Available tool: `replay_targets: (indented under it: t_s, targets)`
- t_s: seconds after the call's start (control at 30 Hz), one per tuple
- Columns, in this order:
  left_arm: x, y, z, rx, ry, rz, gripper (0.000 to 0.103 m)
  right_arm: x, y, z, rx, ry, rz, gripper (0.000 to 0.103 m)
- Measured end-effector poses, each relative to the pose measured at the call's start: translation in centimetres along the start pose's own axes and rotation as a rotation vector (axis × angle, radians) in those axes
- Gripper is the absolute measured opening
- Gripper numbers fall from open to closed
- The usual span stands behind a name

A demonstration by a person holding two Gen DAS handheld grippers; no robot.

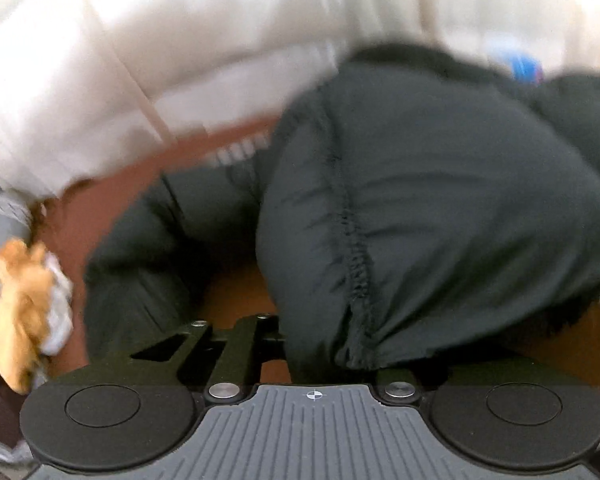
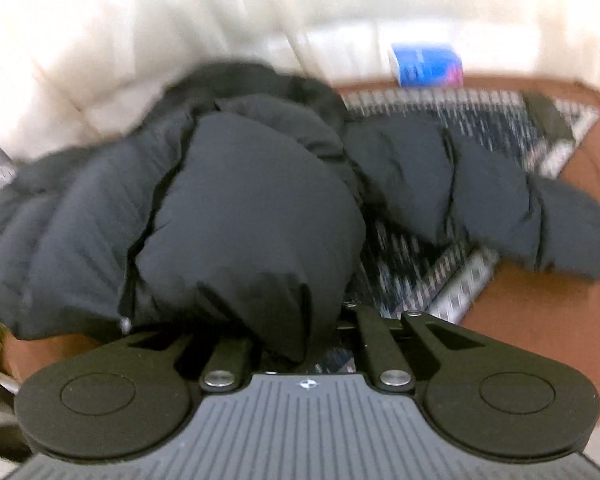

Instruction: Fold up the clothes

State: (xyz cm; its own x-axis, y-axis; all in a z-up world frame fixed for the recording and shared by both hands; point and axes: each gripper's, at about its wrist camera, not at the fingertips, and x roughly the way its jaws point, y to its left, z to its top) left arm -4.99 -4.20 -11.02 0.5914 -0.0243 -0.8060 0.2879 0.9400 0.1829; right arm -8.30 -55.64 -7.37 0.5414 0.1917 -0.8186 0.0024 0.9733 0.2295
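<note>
While both views are blurred by motion, the main things can be made out.

Left wrist view, jacket: a dark puffy jacket (image 1: 440, 200) is seen bulging over the front of the left claw (image 1: 300, 344), with a gathered seam running down its middle.
Left wrist view, claw: the fingers are hidden under the fabric, so whether they are spread or pinching the jacket cannot be told.
Left wrist view, worktop: a reddish-brown worktop (image 1: 112, 200) is seen under and beside the jacket.
Left wrist view, surroundings: a tan and white bundle of cloth (image 1: 24, 312) is seen at the left edge; white panels (image 1: 140, 60) are seen behind.

Right wrist view, jacket: the jacket (image 2: 240, 220) is heaped on the worktop (image 2: 540, 320), with one sleeve (image 2: 520, 208) stretched out to the right across a patterned mat (image 2: 440, 280).
Right wrist view, claw: a fold of the jacket is draped over the right claw (image 2: 320, 328); the fingertips are covered, so its state cannot be told.
Right wrist view, surroundings: a blue box (image 2: 426, 65) is seen at the far edge of the worktop, well apart from the jacket.
</note>
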Motion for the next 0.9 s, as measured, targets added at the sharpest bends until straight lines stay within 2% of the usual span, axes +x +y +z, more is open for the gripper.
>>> replay_targets:
  t_s: [0.03, 0.07, 0.1, 0.13, 0.2, 0.23, 0.3, 0.33, 0.43, 0.53, 0.6, 0.67, 0.77, 0.83, 0.87, 0.9]
  targets:
    - [1.1, -0.5, -1.0, 0.010, 0.019, -0.001, 0.022, 1.2, -0.5, -1.1, -0.001, 0.023, -0.014, 0.010]
    - [1.8, -0.9, -1.7, 0.023, 0.030, 0.007, 0.041, 2.4, -1.1, -2.2, -0.002, 0.045, -0.029, 0.013]
    - [2.3, -1.3, -2.4, 0.039, 0.038, 0.018, 0.048, 3.3, -1.5, -3.2, -0.006, 0.066, -0.043, 0.017]
    - [2.7, -1.6, -3.1, 0.054, 0.045, 0.030, 0.052, 4.3, -1.9, -4.3, -0.010, 0.086, -0.057, 0.020]
    - [2.5, -1.5, -4.0, 0.075, 0.048, 0.027, 0.058, 5.2, -2.5, -5.9, -0.025, 0.100, -0.073, 0.035]
    - [2.2, -1.1, -4.2, 0.076, 0.046, 0.023, 0.064, 5.1, -2.6, -6.5, -0.036, 0.094, -0.079, 0.040]
    - [1.0, 0.1, -4.4, 0.062, 0.037, 0.020, 0.072, 4.1, -2.8, -7.4, -0.060, 0.057, -0.097, 0.058]
    - [0.2, 0.7, -4.5, 0.051, 0.031, 0.021, 0.078, 3.4, -3.0, -7.5, -0.062, 0.038, -0.103, 0.060]
    - [-2.0, 2.4, -4.1, 0.039, 0.011, 0.001, 0.082, 1.8, -3.6, -7.5, -0.072, 0.012, -0.094, 0.063]
    - [-2.9, 3.7, -3.4, 0.070, -0.013, 0.006, 0.092, 0.4, -3.5, -7.8, -0.117, -0.008, -0.073, 0.072]
    - [-2.3, 3.2, -2.9, 0.137, -0.007, 0.045, 0.093, 0.3, -3.1, -7.7, -0.204, -0.005, -0.085, 0.076]
    - [-1.6, 2.5, -2.7, 0.184, 0.018, 0.063, 0.086, 1.7, -1.7, -7.9, -0.393, 0.048, -0.169, 0.077]
    - [-0.8, 1.3, -2.8, 0.246, 0.061, 0.075, 0.088, 3.7, 0.3, -8.4, -0.635, 0.126, -0.235, 0.077]
    - [-0.5, 1.5, -3.5, 0.272, 0.088, 0.062, 0.090, 4.2, 0.7, -8.5, -0.677, 0.163, -0.238, 0.077]
    - [-0.5, 1.9, -3.6, 0.250, 0.108, 0.042, 0.090, 4.3, 0.8, -8.4, -0.681, 0.171, -0.231, 0.077]
    - [-0.6, 2.6, -3.5, 0.185, 0.114, -0.001, 0.089, 4.0, 0.5, -8.1, -0.639, 0.153, -0.201, 0.077]
